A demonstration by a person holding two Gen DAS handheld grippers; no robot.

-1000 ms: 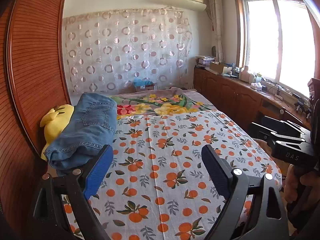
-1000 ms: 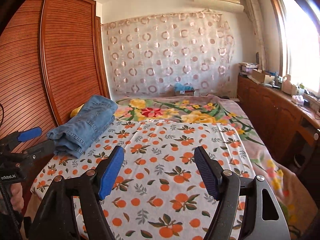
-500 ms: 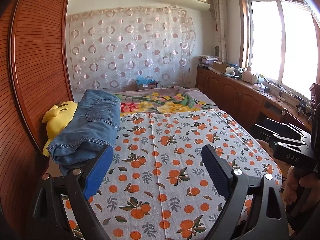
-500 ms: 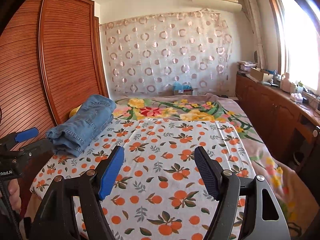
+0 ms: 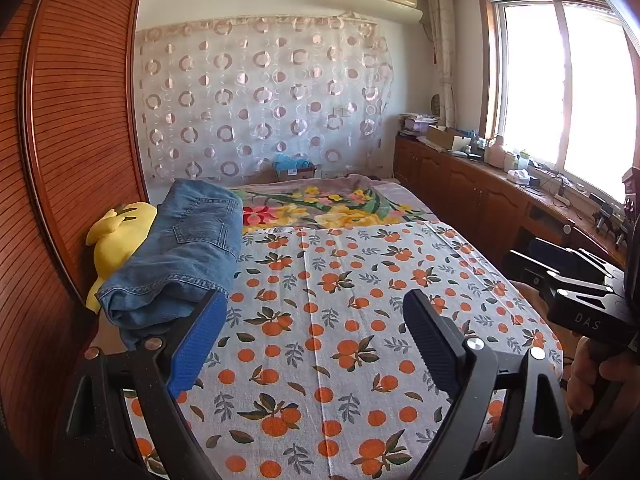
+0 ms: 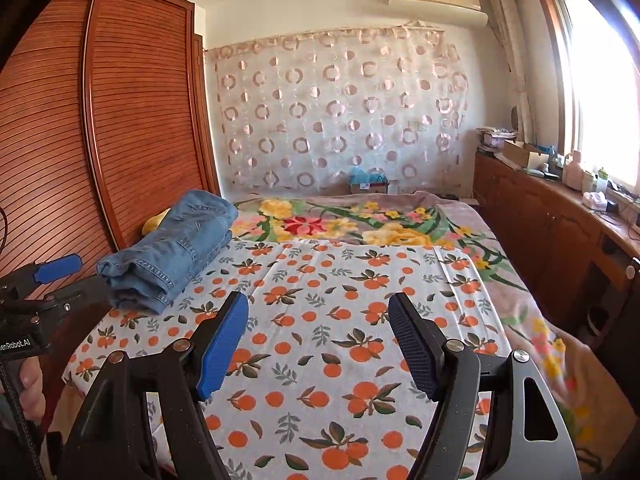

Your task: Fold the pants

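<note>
Little has changed. In the left wrist view the whole scene has slid slightly down and right over the second: the folded jeans (image 5: pixel 180 252) and the yellow plush toy (image 5: pixel 120 236) at the bed's left edge now sit lower in frame, and more ceiling shows. In the right wrist view the jeans (image 6: pixel 172 248) have drifted slightly lower too.
</note>
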